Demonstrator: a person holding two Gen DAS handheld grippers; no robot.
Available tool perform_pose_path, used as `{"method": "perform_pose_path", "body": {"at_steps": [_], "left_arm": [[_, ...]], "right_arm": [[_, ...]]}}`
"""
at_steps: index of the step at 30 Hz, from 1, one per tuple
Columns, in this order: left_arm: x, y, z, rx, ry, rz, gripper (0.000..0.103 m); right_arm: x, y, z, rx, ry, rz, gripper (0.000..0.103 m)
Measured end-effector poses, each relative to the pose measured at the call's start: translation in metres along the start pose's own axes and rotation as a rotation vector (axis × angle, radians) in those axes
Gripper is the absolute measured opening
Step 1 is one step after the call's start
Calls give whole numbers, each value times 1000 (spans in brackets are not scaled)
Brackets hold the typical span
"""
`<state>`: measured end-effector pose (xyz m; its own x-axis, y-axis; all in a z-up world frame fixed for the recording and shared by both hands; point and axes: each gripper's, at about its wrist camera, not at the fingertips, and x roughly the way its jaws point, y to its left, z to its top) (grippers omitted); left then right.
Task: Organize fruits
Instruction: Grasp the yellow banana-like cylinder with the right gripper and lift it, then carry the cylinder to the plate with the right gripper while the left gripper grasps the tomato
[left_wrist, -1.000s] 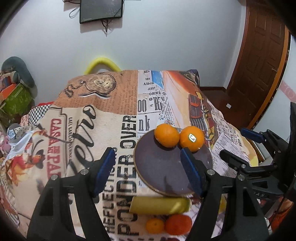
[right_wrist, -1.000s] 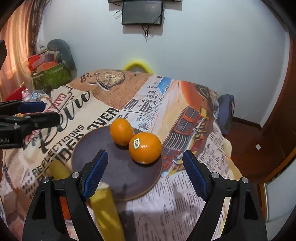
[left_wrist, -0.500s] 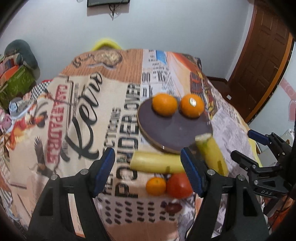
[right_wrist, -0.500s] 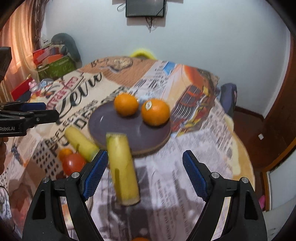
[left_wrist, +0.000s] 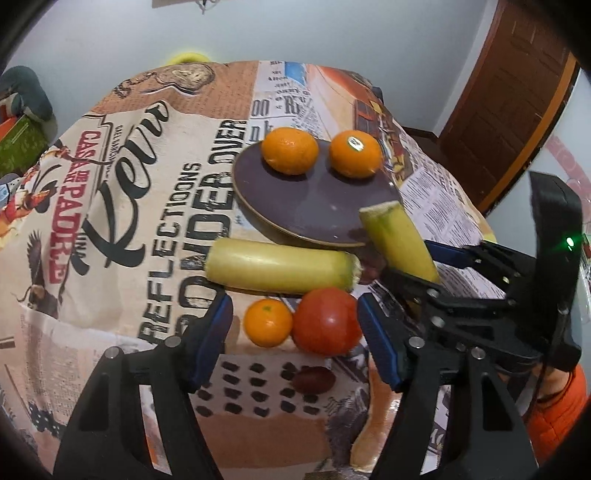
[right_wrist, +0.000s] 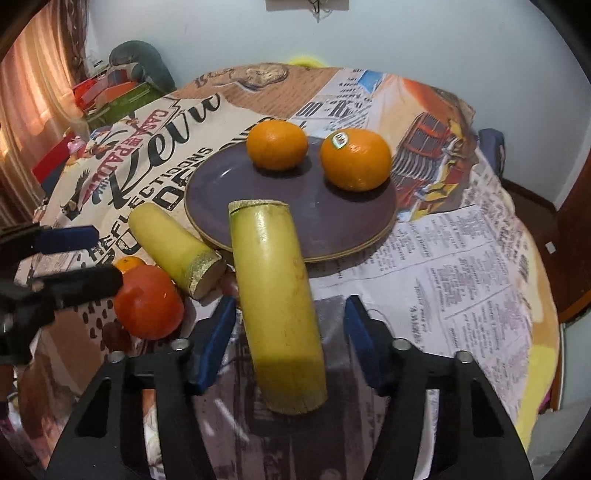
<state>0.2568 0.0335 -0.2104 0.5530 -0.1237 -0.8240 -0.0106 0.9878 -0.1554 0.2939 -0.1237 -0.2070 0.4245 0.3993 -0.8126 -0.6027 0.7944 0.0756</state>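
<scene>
**Both grippers low over the loose fruit beside the plate**

The right gripper (right_wrist: 290, 326) straddles a cut yellow stalk (right_wrist: 277, 295) that lies lengthwise between its blue pads. Its jaws have just been closing, yet a gap shows on each side of the stalk, so the pads are not pressing on it. The stalk's far end overlaps the near rim of the plate (right_wrist: 229, 177).

The left gripper (left_wrist: 293, 339) has its jaws apart; they have just been narrowing slightly. A small orange (left_wrist: 268, 322) and a red fruit (left_wrist: 327, 320), touching each other, sit between its pads, clear of both. Just beyond them a second stalk (left_wrist: 277, 266) lies crosswise on the bench, its cut end near the first stalk.

The dark round plate holds two oranges side by side at its far edge: a plain orange (right_wrist: 277, 144) and a stickered orange (right_wrist: 355, 158). The rest of the plate is bare.

The bench is covered with a printed cloth (left_wrist: 147, 184). A small dark fruit (left_wrist: 314, 380) rests on the cloth near the left gripper. The right gripper's frame shows at the right edge of the left view, just beside the first stalk. Boxes (right_wrist: 110, 92) stand beyond the bench at the far left.
</scene>
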Motion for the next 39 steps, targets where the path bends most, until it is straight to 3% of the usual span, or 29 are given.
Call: {"method": "perform_pose_path", "body": {"at_steps": [1,9,15,24,27,28,33,39], "left_arm": [[1,-3,-1,5,3,-3,68],[10,-17,-13,15,46,-7,64],[15,-27,-13,42,25,69,64],[29,-51,-17,184,-13,240,61],[28,-50,-17,190,-21,234,55],[27,-49,-17,188,-20,217,47],[25,-48,-17,181,-15,193,46],[14,-43,-16,145,-18,128,46]], "right_arm": [[2,0,0,3,6,14,38],[-15,-4,-12,31,-10,39,35],[-37,-15,-21,59,-41,33,35],[-45,-19,-31,59,-27,16,35],[-41,-20,-36,55,9,23,34],[-41,-21,-37,56,9,28,34],[-42,-17,-31,18,17,33,35],[-14,-14,-21,-35,75,-18,38]]}}
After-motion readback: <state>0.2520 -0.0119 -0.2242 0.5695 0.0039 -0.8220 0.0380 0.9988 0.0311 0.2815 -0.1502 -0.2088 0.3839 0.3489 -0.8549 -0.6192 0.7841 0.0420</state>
